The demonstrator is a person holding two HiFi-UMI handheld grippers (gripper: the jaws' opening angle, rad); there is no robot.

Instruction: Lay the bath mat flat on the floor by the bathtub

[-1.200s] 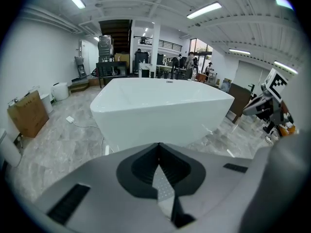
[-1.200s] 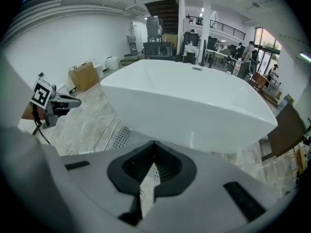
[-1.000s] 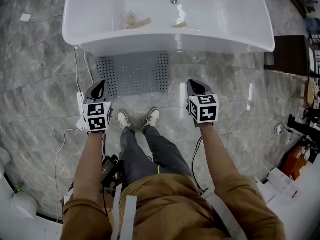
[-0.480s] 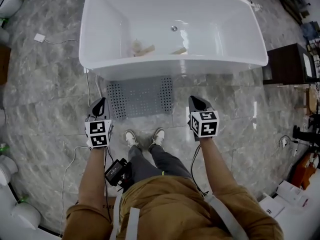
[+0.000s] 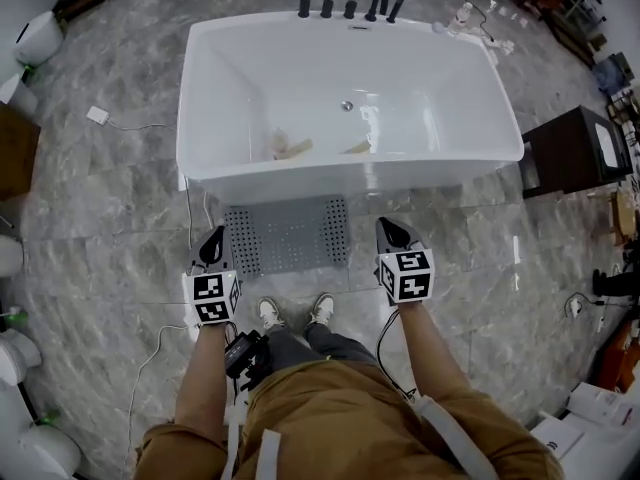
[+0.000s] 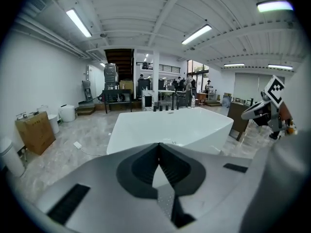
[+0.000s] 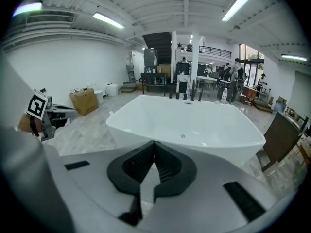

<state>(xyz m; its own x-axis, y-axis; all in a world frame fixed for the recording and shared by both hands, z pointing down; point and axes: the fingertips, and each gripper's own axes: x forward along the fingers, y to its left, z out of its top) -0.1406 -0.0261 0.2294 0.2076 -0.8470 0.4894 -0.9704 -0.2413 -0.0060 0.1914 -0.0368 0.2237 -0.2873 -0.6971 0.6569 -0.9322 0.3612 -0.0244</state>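
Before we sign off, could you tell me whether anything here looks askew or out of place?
The bath mat lies flat, parallel to the bathtub; nothing askew. Only oddity: small tan loose items lying in the tub's bottom.

Marble floor (image 5: 120,208), bath mat (image 5: 288,234), bathtub (image 5: 350,118)

bathtub (image 5: 350,180) 1 | bath mat (image 5: 290,234) 1 | left gripper (image 5: 214,238) 1 | right gripper (image 5: 389,228) 1 | shoes (image 5: 270,314) 2 | black tub fittings (image 5: 327,9) 5 | dark cabinet (image 5: 566,148) 1
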